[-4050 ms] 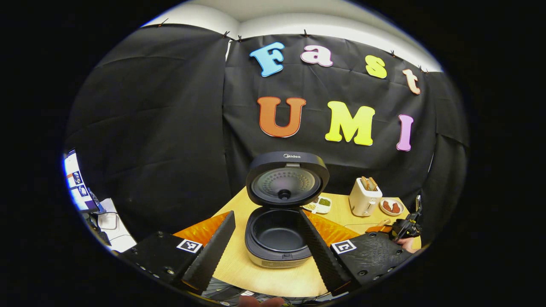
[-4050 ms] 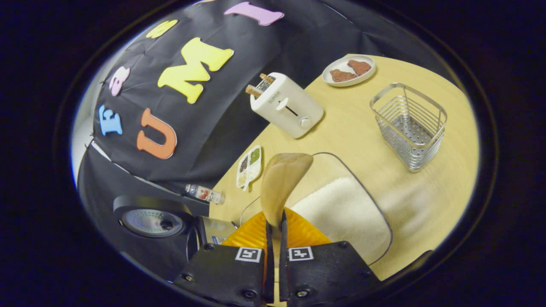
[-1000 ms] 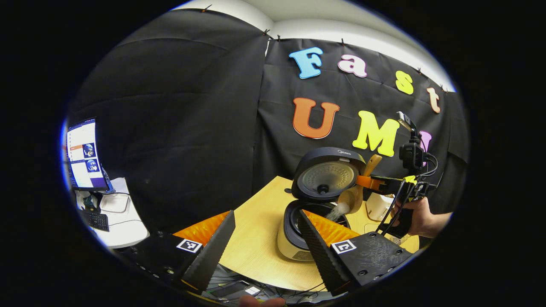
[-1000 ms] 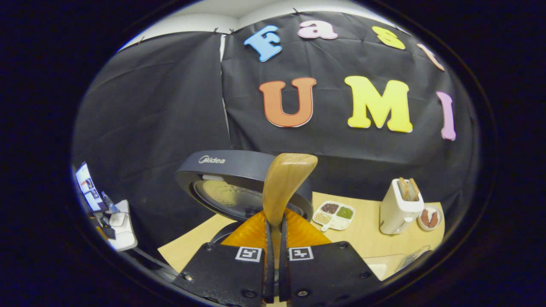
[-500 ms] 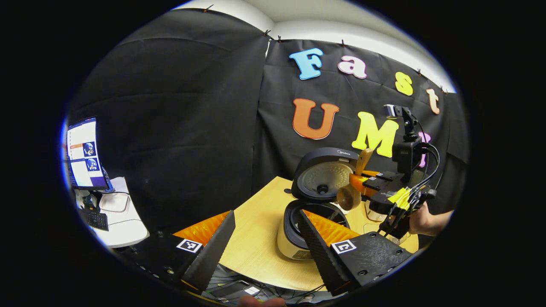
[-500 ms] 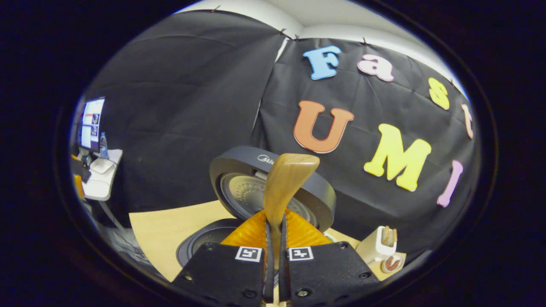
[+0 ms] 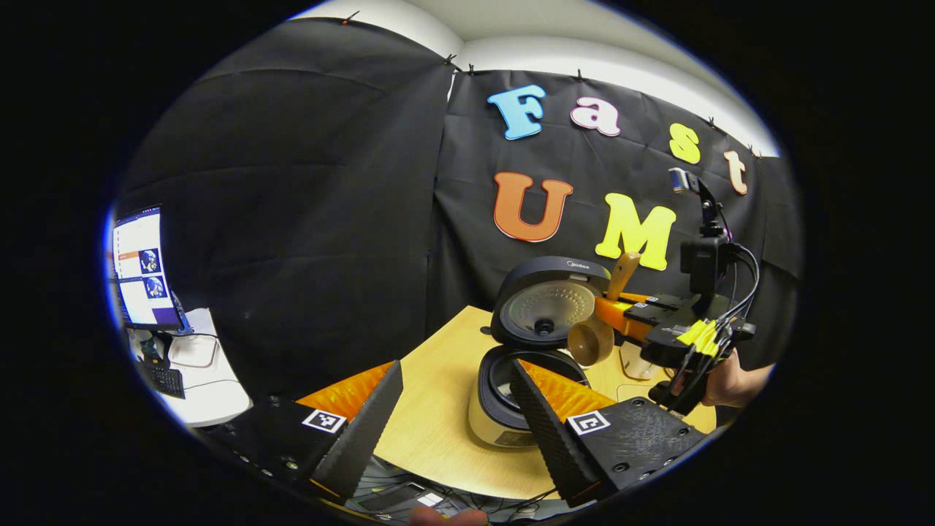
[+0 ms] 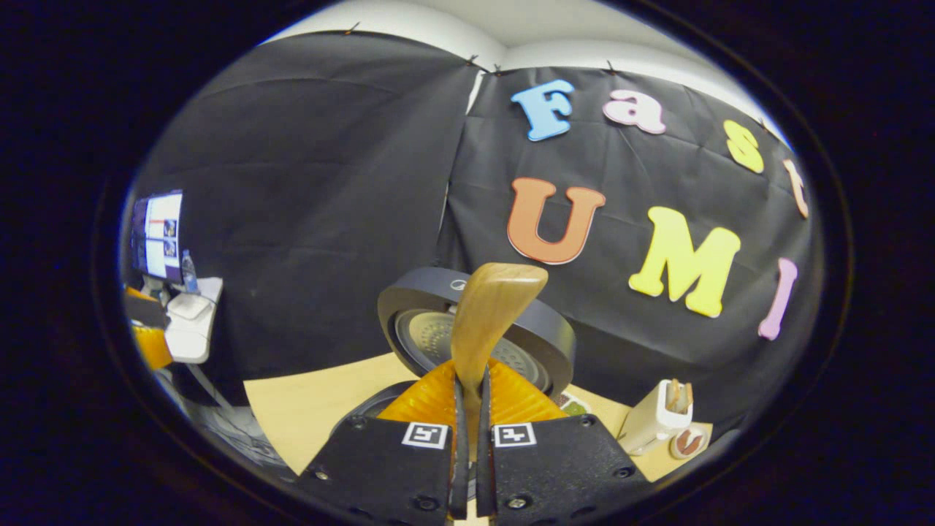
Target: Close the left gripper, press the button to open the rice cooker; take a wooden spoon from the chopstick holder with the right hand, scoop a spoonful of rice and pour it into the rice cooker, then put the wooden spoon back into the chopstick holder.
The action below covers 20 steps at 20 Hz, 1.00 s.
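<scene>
The rice cooker (image 7: 504, 409) stands open on the wooden table, its lid (image 7: 546, 310) raised upright behind the dark pot. My left gripper (image 7: 453, 409) is open and empty, its fingers framing the cooker from the near side. To the right of the lid, my right gripper (image 7: 621, 314) is shut on the wooden spoon (image 7: 592, 340), whose round bowl hangs above the pot's right rim. In the right gripper view the spoon's handle (image 8: 489, 321) rises from between the closed fingers of the right gripper (image 8: 467, 387), in front of the lid (image 8: 431, 314). I see no rice in the spoon's bowl.
A white toaster (image 8: 661, 416) and a small plate (image 8: 687, 442) sit at the table's far right. A hand (image 7: 730, 380) holds the right gripper. Off the table's left edge (image 7: 431, 351) are a lit monitor (image 7: 139, 267) and a white desk (image 7: 212, 387).
A second ago rice was streaming from the tilted spoon into the pot. The stream has stopped, and the right gripper with the spoon has turned and shifted slightly. My left gripper has barely moved.
</scene>
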Available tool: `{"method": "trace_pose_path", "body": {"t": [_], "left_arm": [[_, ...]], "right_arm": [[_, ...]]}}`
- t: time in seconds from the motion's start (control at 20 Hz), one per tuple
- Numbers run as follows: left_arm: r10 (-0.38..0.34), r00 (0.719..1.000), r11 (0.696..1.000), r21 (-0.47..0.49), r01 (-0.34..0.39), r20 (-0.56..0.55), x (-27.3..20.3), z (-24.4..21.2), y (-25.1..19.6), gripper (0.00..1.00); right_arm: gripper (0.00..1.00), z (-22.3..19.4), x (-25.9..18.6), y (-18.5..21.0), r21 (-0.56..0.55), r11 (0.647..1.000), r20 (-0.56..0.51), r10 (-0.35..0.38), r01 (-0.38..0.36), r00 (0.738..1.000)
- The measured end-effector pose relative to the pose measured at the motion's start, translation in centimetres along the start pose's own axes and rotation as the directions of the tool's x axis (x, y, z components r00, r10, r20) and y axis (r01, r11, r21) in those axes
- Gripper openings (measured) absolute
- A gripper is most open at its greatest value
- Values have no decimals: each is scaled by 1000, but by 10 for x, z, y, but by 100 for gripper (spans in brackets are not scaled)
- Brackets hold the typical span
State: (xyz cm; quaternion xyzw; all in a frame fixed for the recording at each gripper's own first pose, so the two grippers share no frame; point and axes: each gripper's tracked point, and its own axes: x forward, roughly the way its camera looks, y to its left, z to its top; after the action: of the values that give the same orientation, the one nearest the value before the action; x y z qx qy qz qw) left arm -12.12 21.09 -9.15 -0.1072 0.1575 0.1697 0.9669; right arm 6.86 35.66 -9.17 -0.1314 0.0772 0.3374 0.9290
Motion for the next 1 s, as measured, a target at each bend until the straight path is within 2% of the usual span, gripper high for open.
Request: {"method": "trace_pose_path", "body": {"t": [0.2,0.4,0.5,0.6,0.75,1.0], "left_arm": [[-32,999,999,27,32,-7,-7,-5,-29,95],[-82,997,995,61,81,2,1,-2,-75,95],[-103,995,992,72,102,5,4,-2,-98,95],[-109,994,992,71,107,25,7,2,-118,95],[-131,991,989,67,128,39,11,3,-150,95],[-129,990,988,95,123,61,20,6,-181,95]], "right_arm": [[10,8,-35,-45,153,988,17,-29,26,999],[10,1,-74,-111,279,956,23,-97,87,995],[10,-8,-94,-152,343,930,11,-146,134,989],[10,-23,-116,-192,427,886,-13,-192,179,981],[10,-55,-152,-267,482,827,-64,-295,288,953],[10,-129,-194,-374,490,741,-162,-439,458,884]]}}
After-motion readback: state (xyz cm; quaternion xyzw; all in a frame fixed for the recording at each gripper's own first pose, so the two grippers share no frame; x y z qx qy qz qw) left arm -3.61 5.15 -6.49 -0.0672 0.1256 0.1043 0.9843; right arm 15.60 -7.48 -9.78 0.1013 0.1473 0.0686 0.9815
